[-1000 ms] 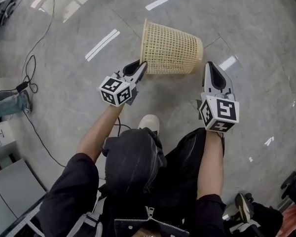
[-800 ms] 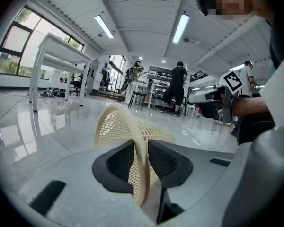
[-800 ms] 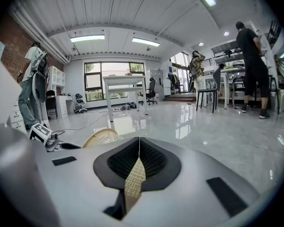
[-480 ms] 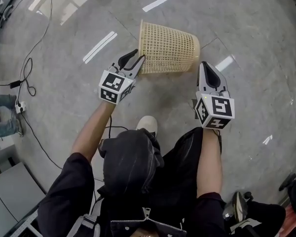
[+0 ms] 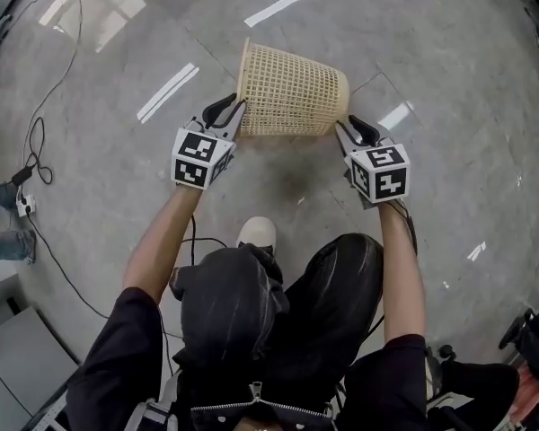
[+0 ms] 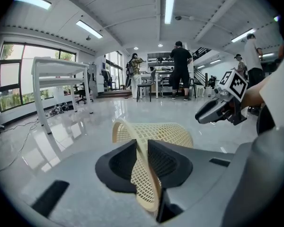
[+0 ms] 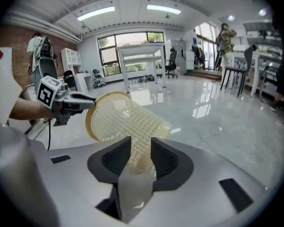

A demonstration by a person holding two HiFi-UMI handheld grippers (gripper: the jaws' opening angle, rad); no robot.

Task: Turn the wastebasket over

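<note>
Fingers of the left gripper (image 6: pixel 142 144): closing, with the mouth rim of the wastebasket (image 5: pixel 292 88) standing in the narrow gap between them. Pads sit just beside the rim on either side; no firm press is evident.

Fingers of the right gripper (image 7: pixel 141 148): opening, with the edge of the basket's base between them. The mesh fills most of the gap and no clamp is evident.

Wastebasket: cream plastic mesh, lying on its side on the far side of both grippers. Its open mouth faces left and its narrower base faces right. The left gripper is at the near left part of the rim, the right gripper at the near right corner of the base. Whether the basket rests on the glossy grey floor (image 5: pixel 449 106) cannot be told.

Near side: the person's pale shoe (image 5: pixel 256 233), between the two forearms. Far left: black cables (image 5: pixel 36 142) trailing across the floor, well apart from the basket.
</note>
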